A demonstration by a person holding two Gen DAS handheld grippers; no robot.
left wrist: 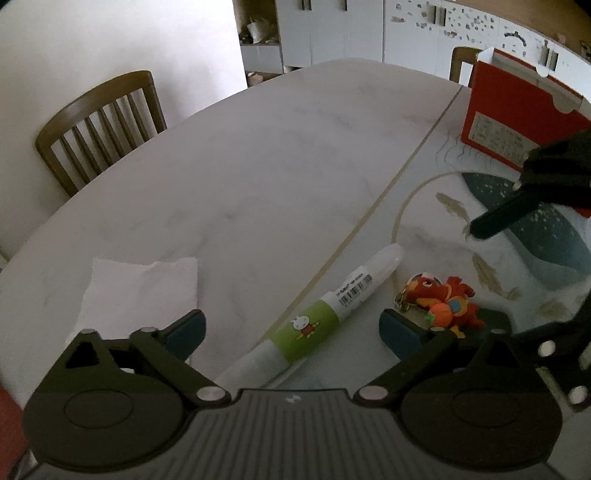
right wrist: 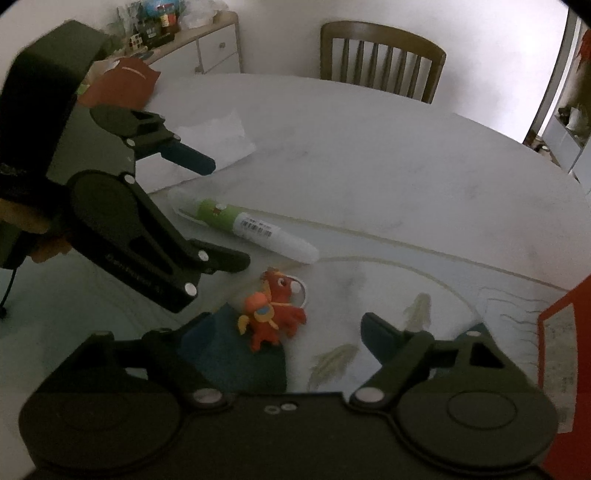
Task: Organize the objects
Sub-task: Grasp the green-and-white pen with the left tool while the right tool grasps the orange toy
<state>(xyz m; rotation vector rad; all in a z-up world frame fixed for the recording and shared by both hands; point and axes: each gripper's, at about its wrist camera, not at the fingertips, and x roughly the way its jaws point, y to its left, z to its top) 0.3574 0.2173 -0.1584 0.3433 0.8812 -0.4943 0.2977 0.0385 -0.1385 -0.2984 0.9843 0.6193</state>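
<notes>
Left wrist view has our left gripper (left wrist: 291,332) spread around the pen (left wrist: 317,321), the right gripper (right wrist: 280,332) spread around the plush keychain (right wrist: 275,314) — each straddling before pinching, we judge.

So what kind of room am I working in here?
Most likely a home dining area: a large pale marble-look table with wooden slat-back chairs drawn up to it, and white cabinets along the far wall.

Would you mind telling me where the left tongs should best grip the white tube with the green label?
Grip the white tube with the green label across its green band, coming from above. It lies flat on the pale marble table, between the open left tongs.
</notes>
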